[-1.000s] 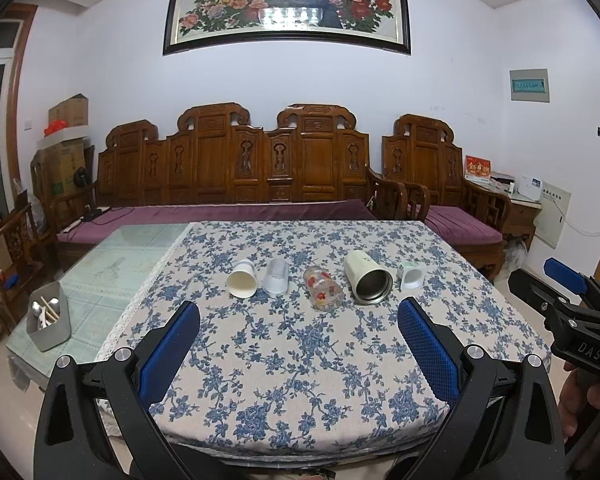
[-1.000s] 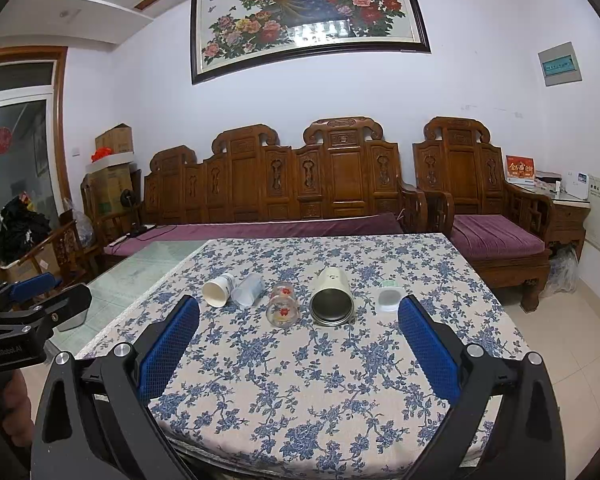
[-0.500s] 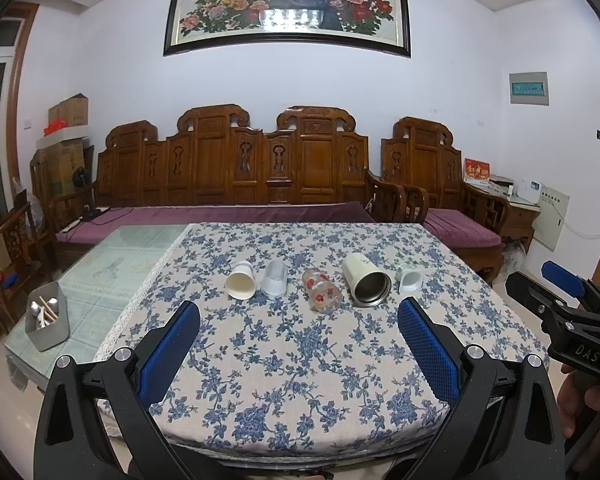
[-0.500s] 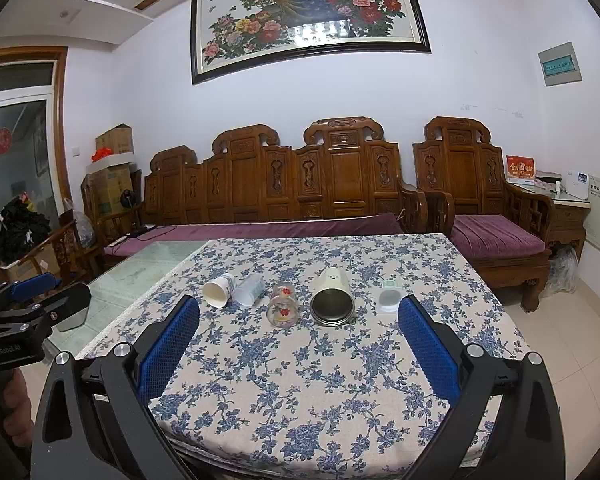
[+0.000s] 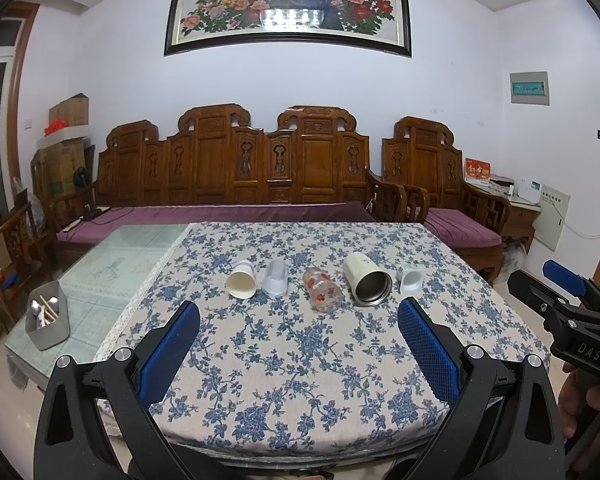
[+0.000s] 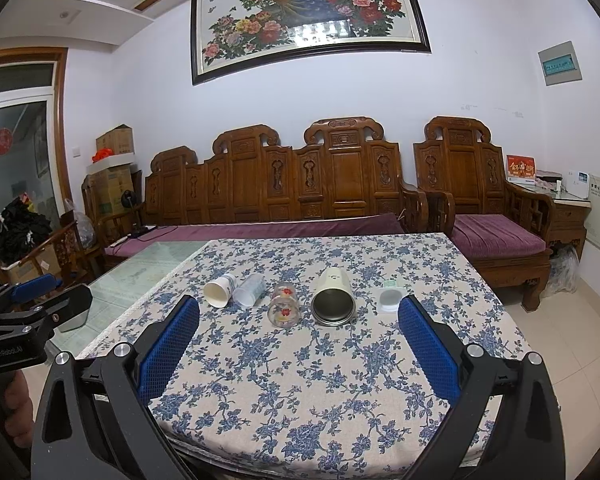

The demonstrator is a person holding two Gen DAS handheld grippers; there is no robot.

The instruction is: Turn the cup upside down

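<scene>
Several cups lie on their sides in a row on the floral tablecloth (image 5: 300, 360): a white paper cup (image 5: 242, 280), a clear plastic cup (image 5: 275, 278), a glass with red flowers (image 5: 323, 290), a cream metal-lined mug (image 5: 367, 284) and a small white cup (image 5: 410, 278). The same row shows in the right wrist view: paper cup (image 6: 219, 290), plastic cup (image 6: 249, 290), flowered glass (image 6: 285, 309), mug (image 6: 333, 297), small cup (image 6: 389, 298). My left gripper (image 5: 299, 322) is open and empty, short of the row. My right gripper (image 6: 299, 322) is open and empty, also short of it.
A grey box of utensils (image 5: 46, 316) stands on the bare glass part of the table (image 5: 112, 264) at the left. A carved wooden bench (image 5: 260, 176) with purple cushions runs behind the table. The right gripper (image 5: 568, 320) shows at the left wrist view's right edge.
Both grippers have barely moved; the left view has shifted very slightly. The cups lie as before.
</scene>
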